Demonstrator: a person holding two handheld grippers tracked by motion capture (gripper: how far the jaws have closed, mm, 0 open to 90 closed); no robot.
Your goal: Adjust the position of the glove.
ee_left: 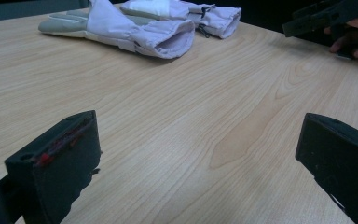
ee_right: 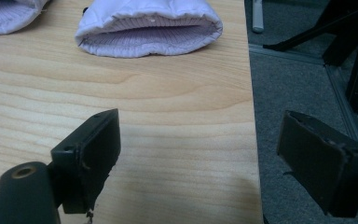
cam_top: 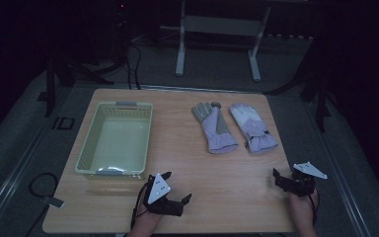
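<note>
This looks like a test lab, not a home. The room is dark, with black walls. One small wooden table (cam_top: pixel 217 197) stands on grey carpet (cam_top: pixel 19 143). Wires (cam_top: pixel 133 64) run over the floor. A white metal stand (cam_top: pixel 217 24) sits behind the table. A tiny red light (cam_top: pixel 122 6) glows on a machine at the back.

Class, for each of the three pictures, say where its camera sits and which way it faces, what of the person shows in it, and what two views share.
High view: above the person's side, looking forward and down on the table, basket and gloves; both forearms, left gripper and right gripper show.
Left gripper view: low over the table, facing the left glove; own open jaws, plus the other hand.
Right gripper view: low at the table's right edge, facing the right glove; own open jaws.
Shared: both gripper views show the right glove.
</note>
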